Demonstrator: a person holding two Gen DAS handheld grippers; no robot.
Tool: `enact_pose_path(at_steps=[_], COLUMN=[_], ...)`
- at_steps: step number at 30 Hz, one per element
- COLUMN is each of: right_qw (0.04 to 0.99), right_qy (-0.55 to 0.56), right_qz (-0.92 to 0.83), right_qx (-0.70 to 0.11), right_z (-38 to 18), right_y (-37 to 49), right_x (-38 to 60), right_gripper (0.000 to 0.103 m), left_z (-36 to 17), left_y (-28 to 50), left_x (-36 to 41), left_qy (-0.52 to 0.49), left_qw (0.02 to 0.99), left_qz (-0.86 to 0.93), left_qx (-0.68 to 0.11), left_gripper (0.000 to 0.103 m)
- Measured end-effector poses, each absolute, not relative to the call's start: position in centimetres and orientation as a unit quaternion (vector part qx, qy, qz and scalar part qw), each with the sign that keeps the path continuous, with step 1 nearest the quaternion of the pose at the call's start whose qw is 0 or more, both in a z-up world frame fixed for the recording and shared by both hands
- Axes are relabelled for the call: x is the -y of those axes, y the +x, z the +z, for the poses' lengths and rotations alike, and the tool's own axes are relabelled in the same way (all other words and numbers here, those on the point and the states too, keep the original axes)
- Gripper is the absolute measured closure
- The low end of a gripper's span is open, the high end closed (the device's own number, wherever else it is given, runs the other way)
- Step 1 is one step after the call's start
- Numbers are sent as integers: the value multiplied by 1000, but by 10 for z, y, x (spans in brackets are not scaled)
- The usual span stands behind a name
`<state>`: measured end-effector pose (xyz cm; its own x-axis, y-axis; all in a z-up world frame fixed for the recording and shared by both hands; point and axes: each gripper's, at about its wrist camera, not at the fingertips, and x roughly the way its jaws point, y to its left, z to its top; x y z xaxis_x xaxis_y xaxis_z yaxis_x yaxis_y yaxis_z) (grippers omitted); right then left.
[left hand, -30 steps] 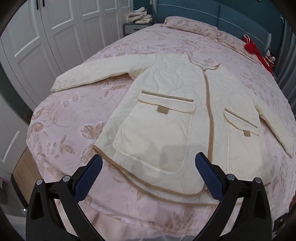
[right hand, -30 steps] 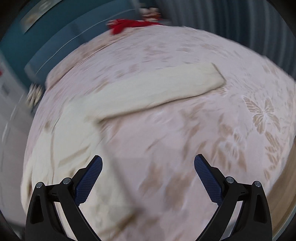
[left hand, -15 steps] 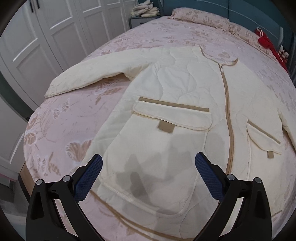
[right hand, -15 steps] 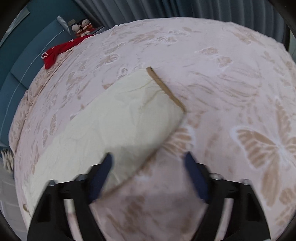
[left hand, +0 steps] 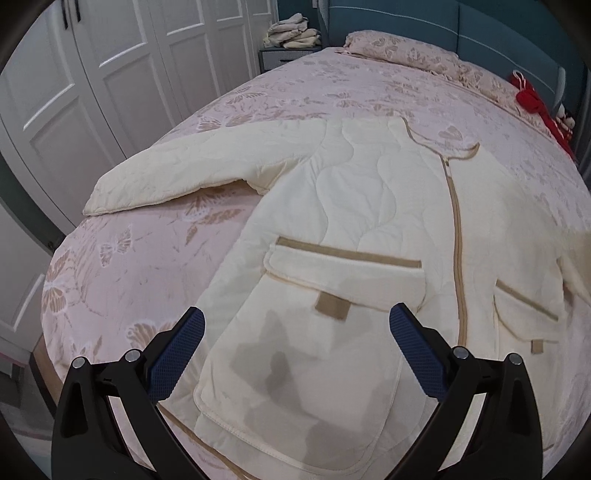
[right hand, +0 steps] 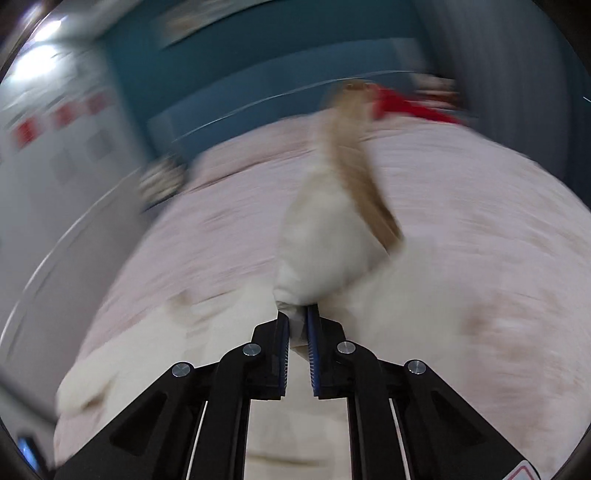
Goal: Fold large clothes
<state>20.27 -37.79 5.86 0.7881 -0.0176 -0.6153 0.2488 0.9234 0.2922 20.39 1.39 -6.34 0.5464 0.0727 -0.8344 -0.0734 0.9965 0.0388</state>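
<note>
A cream quilted jacket (left hand: 369,206) with tan zip and pocket trim lies front-up on the pink butterfly bedspread (left hand: 147,251). Its left sleeve (left hand: 192,166) stretches out toward the wardrobe side. My left gripper (left hand: 295,332) is open and empty, hovering over the jacket's lower left pocket. My right gripper (right hand: 298,321) is shut on the jacket's right sleeve (right hand: 328,236) and holds it lifted off the bed; the tan cuff end stands up beyond the fingers. The right wrist view is blurred by motion.
White wardrobe doors (left hand: 92,92) stand to the left of the bed. A nightstand with folded cloth (left hand: 291,37) and a teal headboard (left hand: 480,33) are at the far end. A pillow (left hand: 402,51) and a red item (left hand: 532,99) lie by the headboard.
My right gripper has closed on the right sleeve and lifted it, swinging fast. My left gripper has moved forward over the jacket's hem and pocket, still open.
</note>
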Motion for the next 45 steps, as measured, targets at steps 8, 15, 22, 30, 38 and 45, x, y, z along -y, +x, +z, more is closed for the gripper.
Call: enact_pose_path(at_steps=[8,15,22,30,38,45], right_qw=[906,895,854,825,890,854], right_qy=[103,191,299,356,261,243], right_qz=[115,29,-108,-134,-124,-152], right_qx=[-394,-402,-412,-418,-353,-433], right_z=[-11,-42,-88,-115,-71,-136], right_y=[251,187,170,213,204,217], right_x=[179,250,363,408,385,383], right_gripper=[54,38,38,90,95,94], left_z=[-55,-75,-126,-133,-87,-158], left_y=[225,269,327,351,334,331], left_x=[-52,-52,-18,-5,-1,5], left_qy=[-63,-159,-217,-206,-127,-88], left_qw=[874,849,816,813,875,853], left_qz=[20,-49,-57,-70,-79,-48], left_qx=[-482,-502,-534,-540,-460,-513], left_gripper=[5,5,11,96,97,97])
